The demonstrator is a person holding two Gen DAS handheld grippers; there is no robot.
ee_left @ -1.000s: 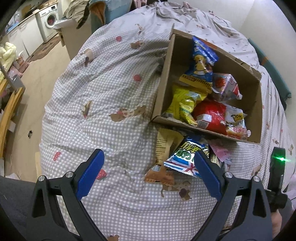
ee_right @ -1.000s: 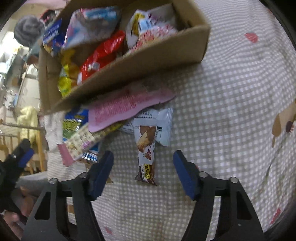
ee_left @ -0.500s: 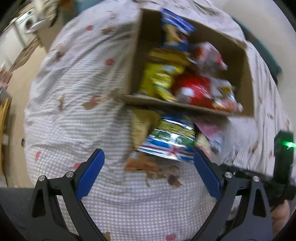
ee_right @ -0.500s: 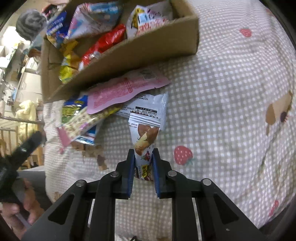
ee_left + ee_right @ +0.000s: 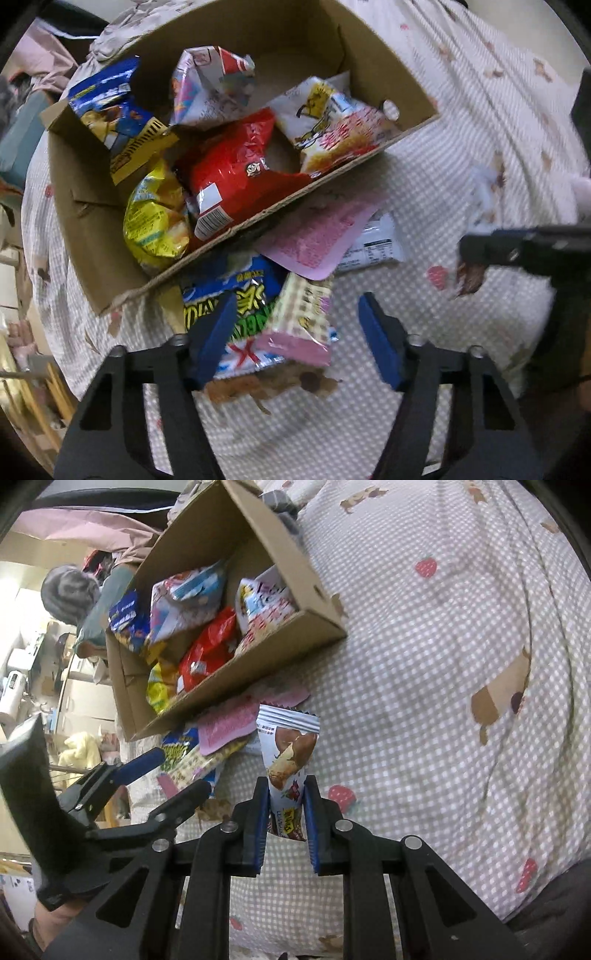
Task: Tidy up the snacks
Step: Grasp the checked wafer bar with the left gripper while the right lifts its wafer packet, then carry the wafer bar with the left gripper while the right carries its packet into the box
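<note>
moved: right claw [image 5: 286, 814] lifted the chocolate wafer pack [image 5: 288, 753] off the bed [image 5: 424, 664] — pinched tight.
left claw [image 5: 295, 332]: just narrowing, half-wide over checkered packet [image 5: 303, 317].
left view only: white packet [image 5: 376, 245] beside cardboard box [image 5: 92, 236].

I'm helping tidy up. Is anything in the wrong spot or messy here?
Yes. Several snacks lie outside the cardboard box, piled against its front wall on the checked cover: a pink packet, a blue and green bag and a white wrapper. The right gripper is shut on a chocolate snack.
</note>
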